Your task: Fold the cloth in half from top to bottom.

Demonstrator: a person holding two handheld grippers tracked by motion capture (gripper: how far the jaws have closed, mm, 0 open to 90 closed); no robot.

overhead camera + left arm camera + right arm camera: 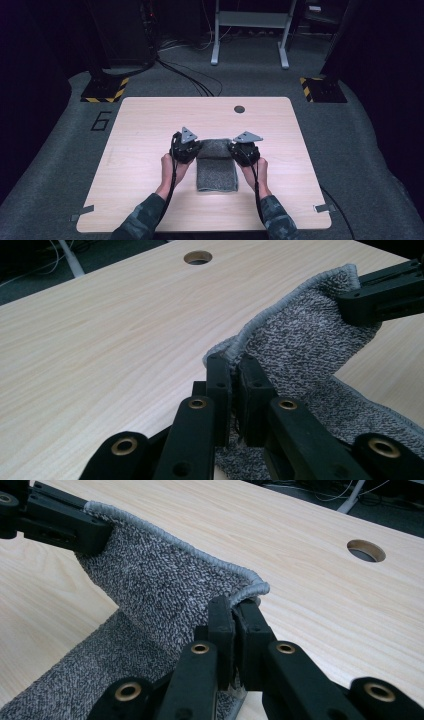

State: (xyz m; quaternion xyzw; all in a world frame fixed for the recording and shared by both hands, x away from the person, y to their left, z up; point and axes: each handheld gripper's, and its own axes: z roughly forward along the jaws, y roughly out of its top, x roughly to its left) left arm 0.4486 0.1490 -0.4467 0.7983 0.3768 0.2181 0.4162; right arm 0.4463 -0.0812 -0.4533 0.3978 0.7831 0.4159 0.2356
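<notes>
Both grippers, left (187, 150) and right (244, 152), clamp the grey towel's (217, 172) far corners mid-table, raised; fold begun, laying down remains.

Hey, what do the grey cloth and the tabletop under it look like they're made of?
The grey towel looks like terry cloth, probably cotton: speckled grey loops, matte, with a stitched hem, and it drapes limp between the left gripper and the right gripper. The table looks like light wood-grain laminate over board, smooth with a faint sheen; solid wood can't be ruled out.
</notes>
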